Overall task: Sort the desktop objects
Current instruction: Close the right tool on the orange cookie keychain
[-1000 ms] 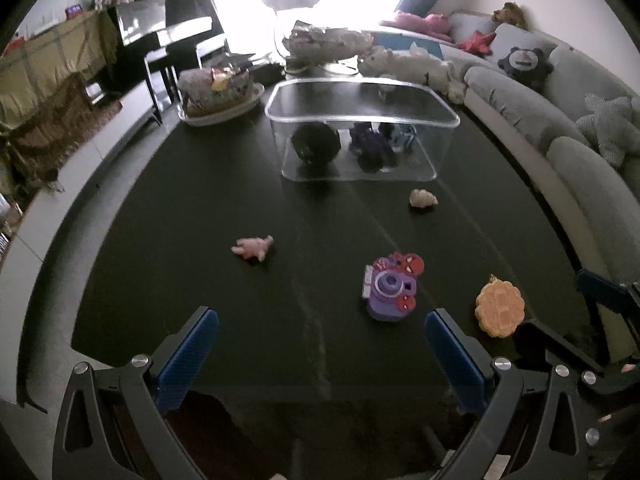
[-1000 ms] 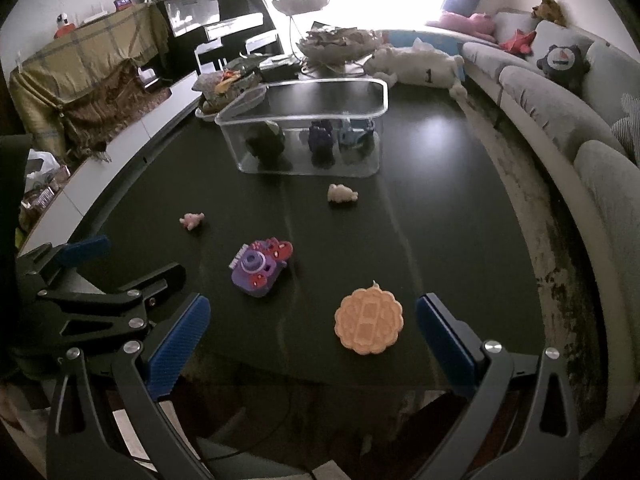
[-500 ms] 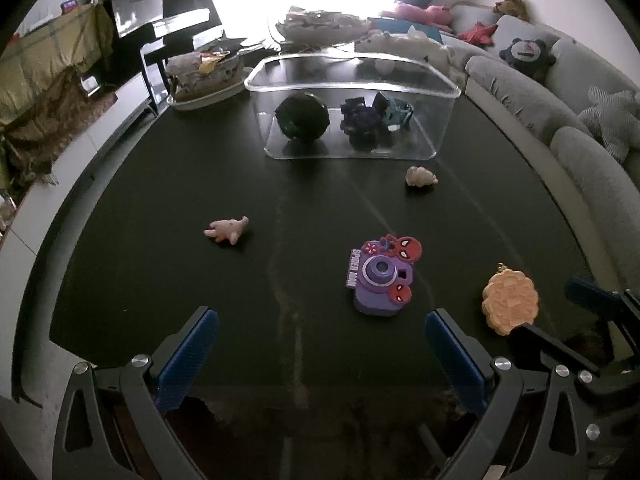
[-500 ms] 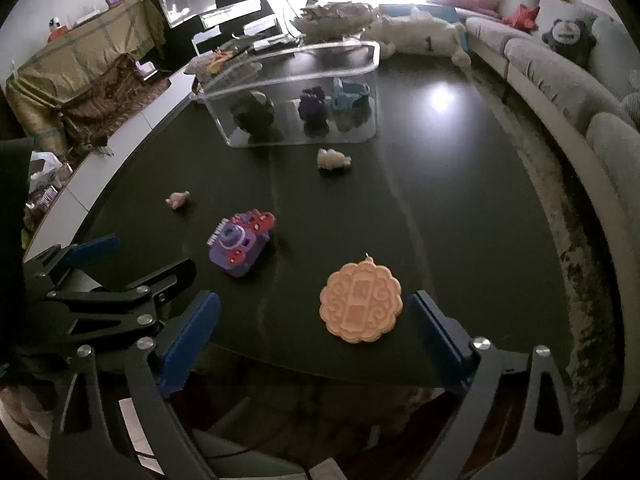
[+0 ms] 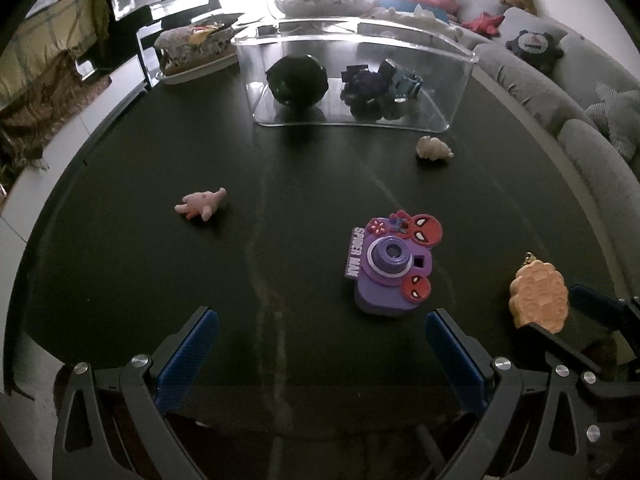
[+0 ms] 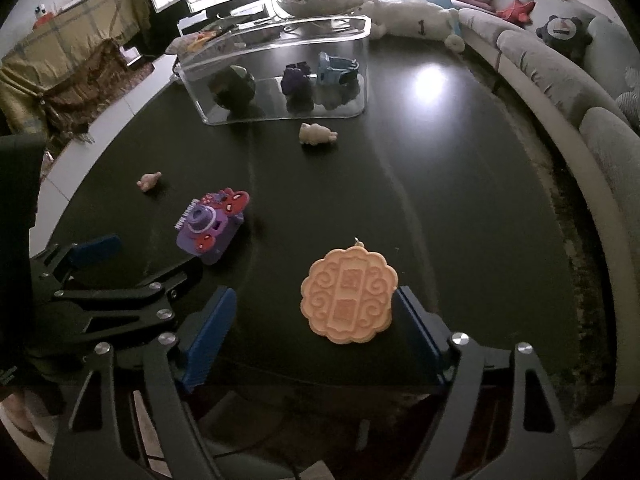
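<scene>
Dark table (image 5: 120, 280) (glossy), perhaps sofa (image 6: 560, 80) beside.

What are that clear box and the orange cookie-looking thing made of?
Clear box: probably acrylic or similar hard plastic; see-through, glossy, with rounded bent corners. Orange cookie-shaped charm: likely soft rubber or moulded plastic; matte, raised swirl pattern, a small metal loop on top.
</scene>
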A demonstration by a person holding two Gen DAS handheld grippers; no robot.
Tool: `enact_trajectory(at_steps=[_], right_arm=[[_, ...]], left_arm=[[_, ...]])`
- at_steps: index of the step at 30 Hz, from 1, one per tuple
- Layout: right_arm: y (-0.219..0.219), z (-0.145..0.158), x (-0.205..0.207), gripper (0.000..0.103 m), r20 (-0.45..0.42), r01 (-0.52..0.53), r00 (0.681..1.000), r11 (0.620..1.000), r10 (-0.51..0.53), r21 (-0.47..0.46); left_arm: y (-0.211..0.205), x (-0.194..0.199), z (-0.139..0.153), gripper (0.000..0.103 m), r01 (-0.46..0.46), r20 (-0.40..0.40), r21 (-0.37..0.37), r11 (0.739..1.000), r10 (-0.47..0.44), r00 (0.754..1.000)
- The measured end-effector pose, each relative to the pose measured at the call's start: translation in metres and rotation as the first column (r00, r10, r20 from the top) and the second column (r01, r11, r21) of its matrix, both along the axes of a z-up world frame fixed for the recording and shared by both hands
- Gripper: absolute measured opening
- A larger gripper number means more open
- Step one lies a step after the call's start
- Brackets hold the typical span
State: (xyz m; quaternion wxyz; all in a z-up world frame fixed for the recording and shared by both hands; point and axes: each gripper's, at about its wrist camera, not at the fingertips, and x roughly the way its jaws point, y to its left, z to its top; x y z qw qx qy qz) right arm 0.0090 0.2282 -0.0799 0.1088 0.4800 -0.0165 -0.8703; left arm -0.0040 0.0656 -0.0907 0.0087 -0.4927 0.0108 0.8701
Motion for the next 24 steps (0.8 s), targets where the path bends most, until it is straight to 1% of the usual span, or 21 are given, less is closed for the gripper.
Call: enact_trajectory(at_steps=[4,9,12,15,16,17,18,21,24], right_arm=[[0.001,-0.002,-0.002,0.078,0.005,0.001,1.000,1.000,-0.001,0.015],[0.003,-0.006,-0.004,0.077,0.014,0.004,1.000,1.000,-0.004,0.024],[0.004,-0.007,-0.005,0.074,0.010,0.007,1.000,0.999,-0.007,0.034],[0.005,-0.006,-0.005,0.067,0.001,0.013,1.000,0.998,-0.013,0.054],[0.005,-0.006,-0.006,0.062,-0.002,0.015,1.000,0.998,-0.015,0.065],[0.005,-0.006,-0.006,0.053,-0.006,0.014,1.000,0.997,-0.014,0.076],[0.004,-0.006,-0.006,0.051,-0.010,0.014,1.000,0.996,-0.013,0.087],[0.005,-0.005,-0.007,0.051,-0.013,0.013,1.000,0.995,-0.012,0.096],[0.007,-0.004,-0.007,0.051,-0.014,0.017,1.000,0.996,-0.016,0.089]], left_arm=[[0.002,-0.002,-0.004,0.102,0.002,0.003,-0.008,1.000,-0.002,1.000],[0.006,-0.006,-0.007,0.102,0.006,0.003,-0.040,0.999,-0.005,1.000],[0.008,-0.006,-0.006,0.102,0.000,-0.008,-0.051,0.999,-0.001,1.000],[0.011,-0.006,-0.005,0.102,0.005,-0.016,-0.066,0.998,-0.006,1.000],[0.012,-0.006,-0.005,0.102,0.010,-0.014,-0.065,0.998,-0.010,1.000],[0.013,-0.006,-0.005,0.102,0.015,-0.013,-0.063,0.998,-0.016,1.000],[0.014,-0.005,-0.005,0.102,0.017,-0.014,-0.067,0.998,-0.018,1.000],[0.017,-0.005,-0.003,0.102,0.019,-0.029,-0.093,0.995,-0.022,0.999],[0.017,-0.004,-0.002,0.102,0.015,-0.029,-0.098,0.995,-0.018,0.999]])
